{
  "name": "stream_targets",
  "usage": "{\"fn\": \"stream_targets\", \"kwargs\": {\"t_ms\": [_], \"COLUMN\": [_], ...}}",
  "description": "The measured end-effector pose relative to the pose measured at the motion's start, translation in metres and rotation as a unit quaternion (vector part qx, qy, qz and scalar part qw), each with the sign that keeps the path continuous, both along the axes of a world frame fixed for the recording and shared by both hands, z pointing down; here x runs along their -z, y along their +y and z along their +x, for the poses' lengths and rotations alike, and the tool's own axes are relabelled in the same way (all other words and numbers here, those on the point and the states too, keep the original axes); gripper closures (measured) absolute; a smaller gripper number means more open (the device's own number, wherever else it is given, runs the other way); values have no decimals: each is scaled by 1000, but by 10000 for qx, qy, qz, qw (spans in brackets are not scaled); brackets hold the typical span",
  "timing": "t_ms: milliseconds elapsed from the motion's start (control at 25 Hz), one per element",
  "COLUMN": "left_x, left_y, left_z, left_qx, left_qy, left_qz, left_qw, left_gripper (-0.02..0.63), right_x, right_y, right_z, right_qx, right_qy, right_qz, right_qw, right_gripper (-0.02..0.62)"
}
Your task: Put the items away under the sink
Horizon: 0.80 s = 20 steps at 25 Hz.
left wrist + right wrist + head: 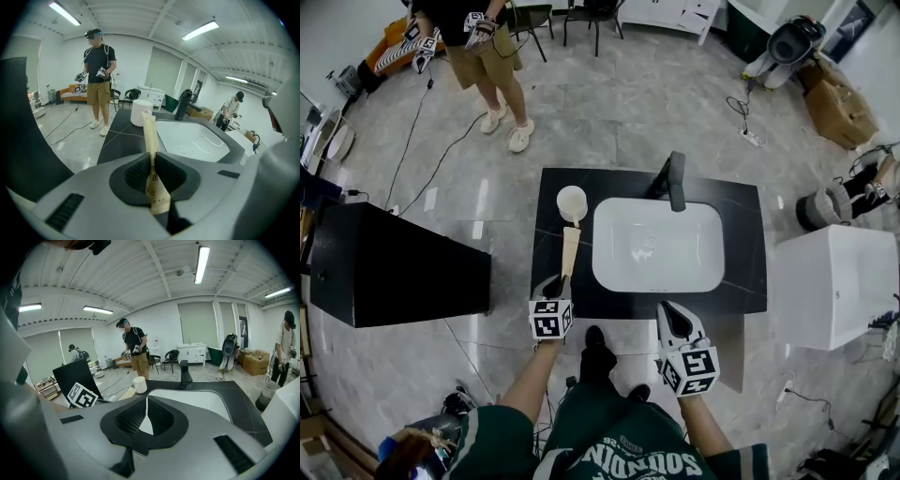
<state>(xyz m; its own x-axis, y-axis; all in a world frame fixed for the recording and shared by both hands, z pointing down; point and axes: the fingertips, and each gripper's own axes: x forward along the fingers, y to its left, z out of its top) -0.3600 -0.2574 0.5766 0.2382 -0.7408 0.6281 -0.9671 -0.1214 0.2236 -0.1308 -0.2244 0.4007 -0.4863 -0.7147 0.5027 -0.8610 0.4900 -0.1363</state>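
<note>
My left gripper (558,286) is shut on a long beige paper packet (570,250), which sticks forward over the black counter (741,216); in the left gripper view the packet (152,154) is pinched between the dark pads. A white cup (572,202) stands on the counter just beyond the packet's tip, left of the white basin (659,246). My right gripper (675,319) hovers at the counter's front edge, right of centre, shut with nothing between its pads (133,417). The black tap (673,178) rises behind the basin. The space under the sink is hidden from every view.
A black cabinet (384,267) stands to the left and a white unit (834,286) to the right of the sink counter. A person in khaki shorts (487,56) stands on the floor beyond. Cables (422,122) trail across the grey tiles.
</note>
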Motion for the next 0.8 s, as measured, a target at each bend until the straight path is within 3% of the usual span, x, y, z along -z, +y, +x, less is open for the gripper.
{"fn": "stream_targets", "kwargs": {"t_ms": [360,800], "left_x": [45,73], "left_y": [42,173], "left_z": [65,195], "left_qx": [-134,-684], "left_qy": [26,74], "left_qz": [387,553], "left_qw": [9992,9961], "left_gripper": [558,558], "right_x": [16,33], "right_y": [58,178], "right_z": [59,160], "right_qx": [-40,-274], "right_qy": [-143,-297], "right_qz": [246,536], "right_qw": [9996,9977], "right_gripper": [552,552]}}
